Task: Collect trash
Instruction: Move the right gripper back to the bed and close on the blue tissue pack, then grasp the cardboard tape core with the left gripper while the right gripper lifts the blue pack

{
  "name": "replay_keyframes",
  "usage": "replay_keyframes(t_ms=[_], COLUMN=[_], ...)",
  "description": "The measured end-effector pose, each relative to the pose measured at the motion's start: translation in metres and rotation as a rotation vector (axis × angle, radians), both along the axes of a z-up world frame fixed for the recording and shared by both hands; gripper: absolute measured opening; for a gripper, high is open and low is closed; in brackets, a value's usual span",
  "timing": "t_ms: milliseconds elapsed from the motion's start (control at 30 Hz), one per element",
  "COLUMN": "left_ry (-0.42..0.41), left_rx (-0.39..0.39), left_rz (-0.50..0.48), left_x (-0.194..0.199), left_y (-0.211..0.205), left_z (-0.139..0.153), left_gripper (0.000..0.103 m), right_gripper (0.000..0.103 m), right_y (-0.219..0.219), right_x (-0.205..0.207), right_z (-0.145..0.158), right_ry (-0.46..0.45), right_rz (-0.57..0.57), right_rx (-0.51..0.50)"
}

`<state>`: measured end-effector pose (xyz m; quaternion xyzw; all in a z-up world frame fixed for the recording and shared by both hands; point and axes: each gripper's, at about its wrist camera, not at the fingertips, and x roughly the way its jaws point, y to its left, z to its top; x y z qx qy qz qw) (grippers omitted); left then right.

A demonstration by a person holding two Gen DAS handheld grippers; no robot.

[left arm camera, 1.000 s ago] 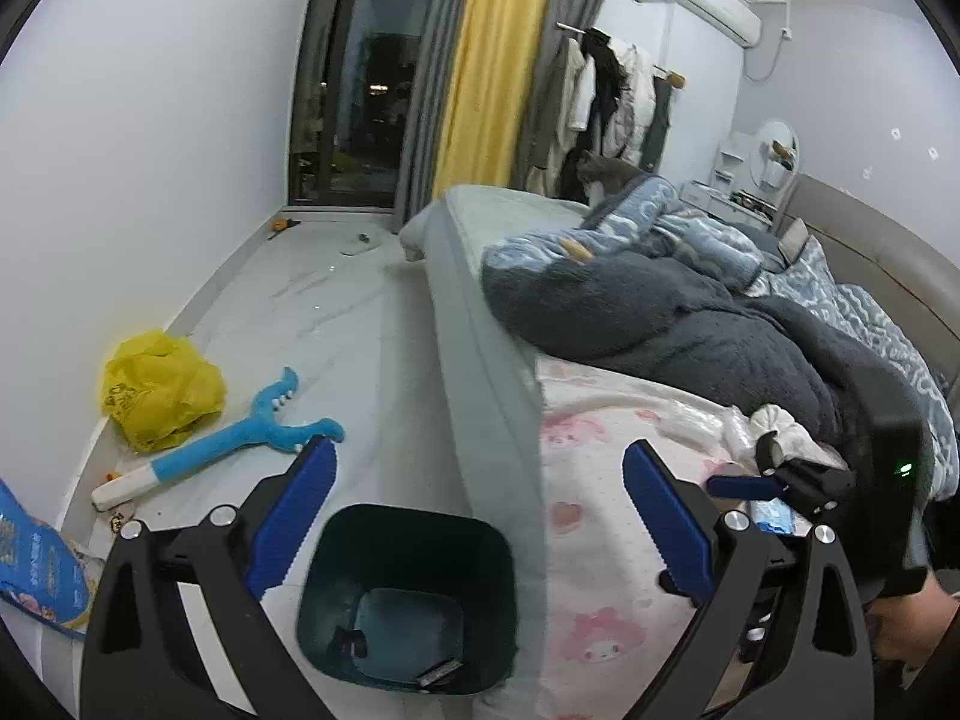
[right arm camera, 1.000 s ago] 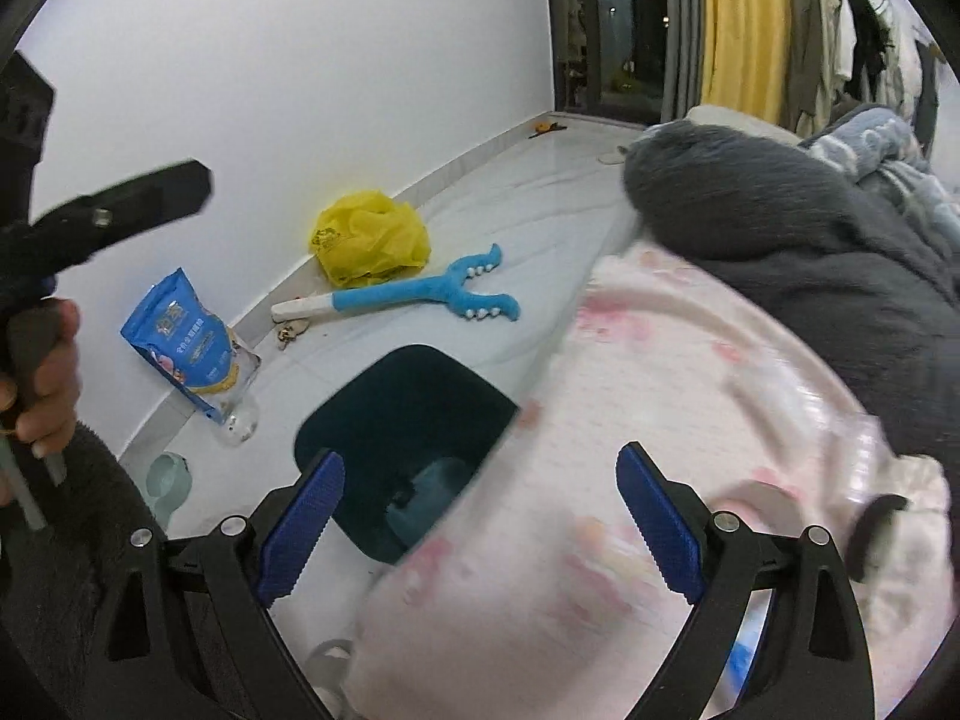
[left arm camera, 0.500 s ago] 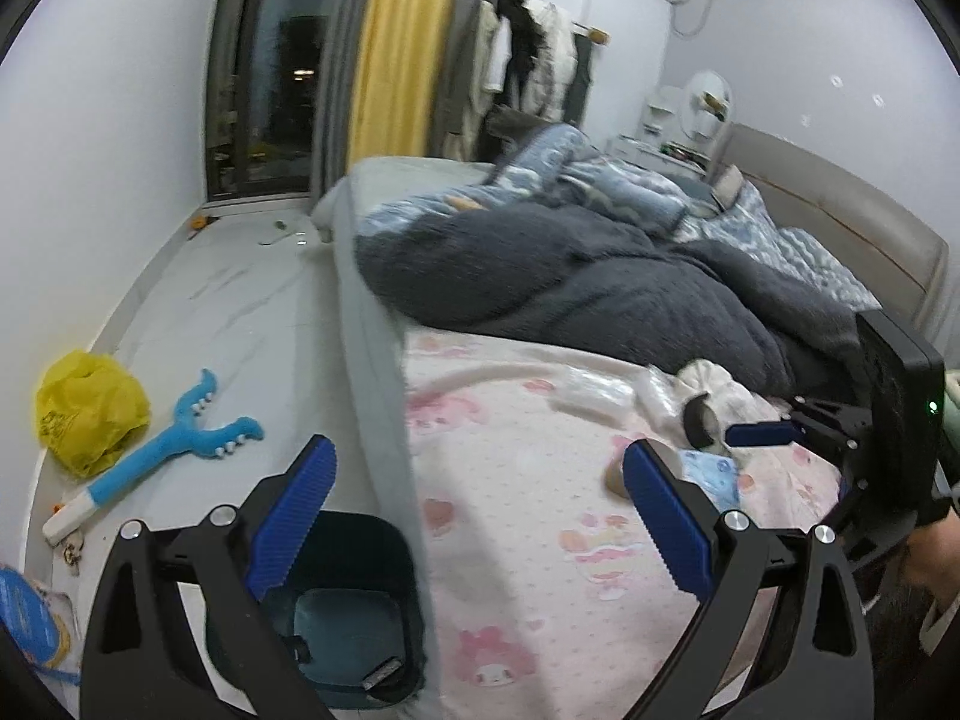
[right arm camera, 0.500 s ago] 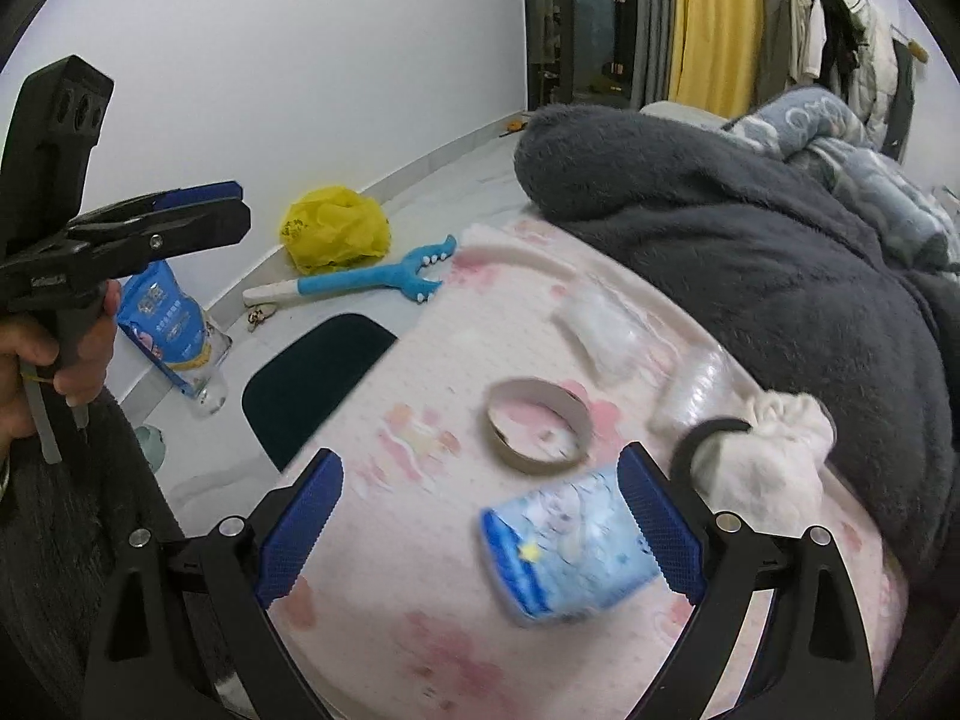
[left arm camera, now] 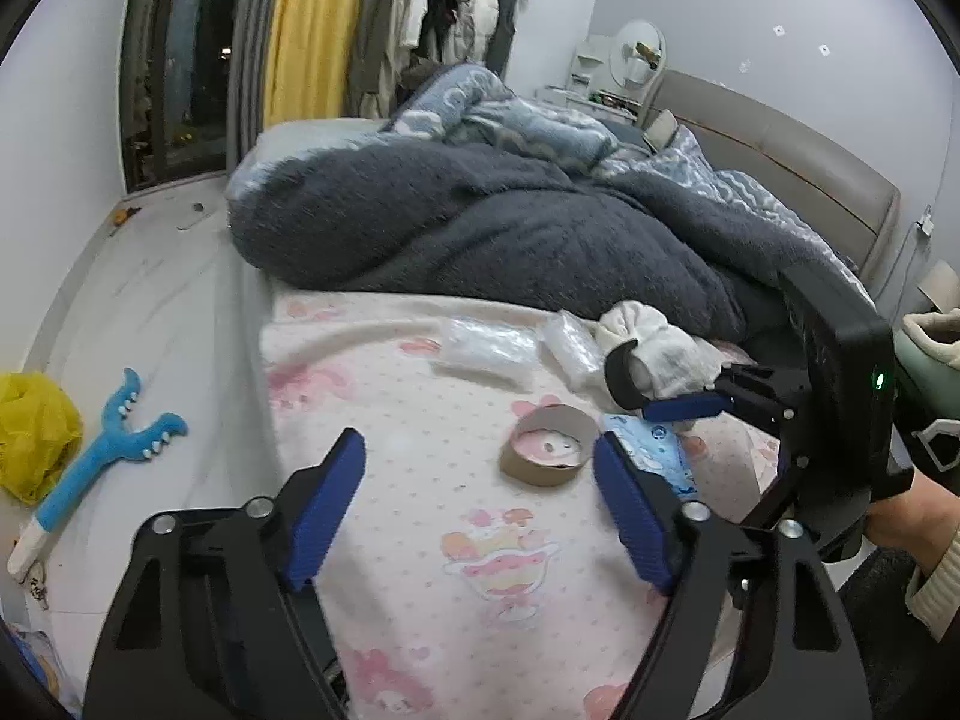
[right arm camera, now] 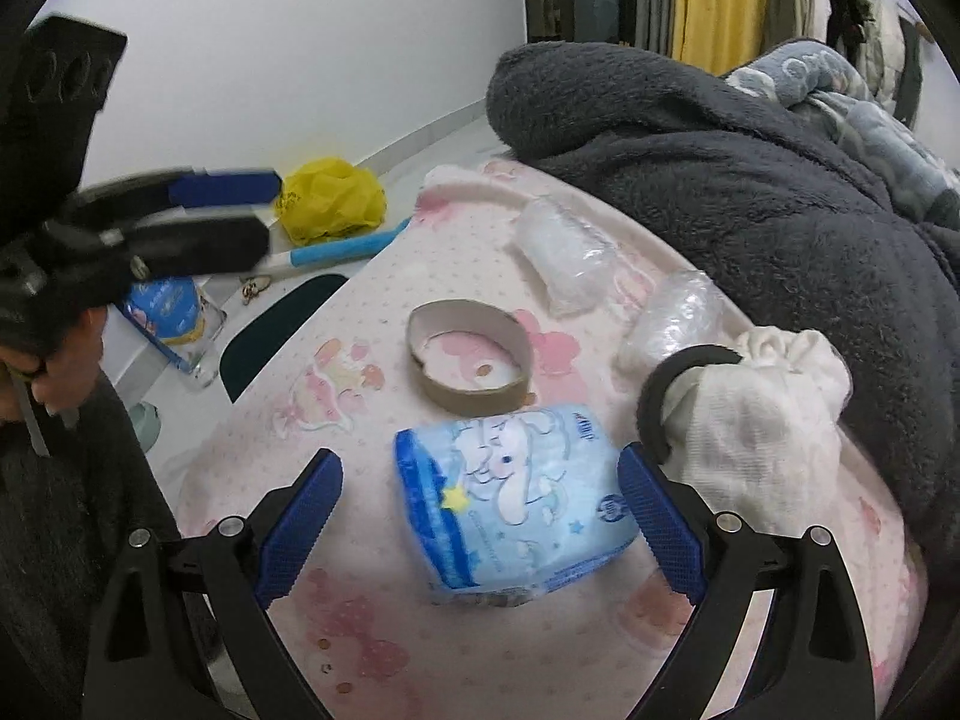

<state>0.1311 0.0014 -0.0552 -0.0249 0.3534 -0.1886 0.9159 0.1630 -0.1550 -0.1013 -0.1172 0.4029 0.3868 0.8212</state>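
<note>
Pink printed bed sheet (right arm camera: 372, 618) carries the scattered trash. Nearest, the right gripper (right arm camera: 480, 522) stands wide and empty, its blue pads flanking a blue tissue pack (right arm camera: 510, 498) without touching it. Just beyond lies a cardboard ring (right arm camera: 471, 363), then two clear plastic wrappers (right arm camera: 567, 261) beside a white sock (right arm camera: 756, 420) and the grey blanket (right arm camera: 750, 180). The left gripper (left arm camera: 480, 504) is also wide and empty, above the sheet short of the ring. Farther off, on the floor, part of a dark bin (right arm camera: 276, 330) shows past the bed edge. Risk, as judged: the soft pack may squash and slip, or the pads may pinch sheet along with it.
</note>
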Motion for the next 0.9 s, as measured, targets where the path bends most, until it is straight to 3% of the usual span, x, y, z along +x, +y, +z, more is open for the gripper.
replay_keyframes(t_ms=[167, 200, 233, 367, 700, 900], left_ry=[0.037, 0.043, 0.047, 0.063, 0.096, 0.107], left_rx=[-0.007, -0.005, -0.005, -0.013, 0.0, 0.013], left_rz=[-0.026, -0.029, -0.03, -0.036, -0.032, -0.023], left_x=[0.01, 0.012, 0.013, 0.018, 0.031, 0.039], left_y=[-0.015, -0.019, -0.021, -0.029, -0.049, -0.055], left_z=[-0.011, -0.014, -0.015, -0.02, -0.036, -0.045], left_gripper=[0.075, 0.075, 0.075, 0.075, 0.075, 0.075], right_gripper=[0.094, 0.091, 0.079, 0.073, 0.07, 0.07], right_y=[-0.006, -0.006, -0.006, -0.014, -0.041, -0.067], right_x=[0.006, 0.006, 0.006, 0.003, -0.01, -0.014], right_z=[-0.008, -0.01, -0.012, -0.013, 0.005, 0.028], right_ry=[0.026, 0.031, 0.039, 0.042, 0.019, 0.007], right_rz=[0.003, 0.009, 0.018, 0.028, 0.036, -0.005], right_rx=[0.009, 0.008, 0.001, 0.02, 0.054, 0.136])
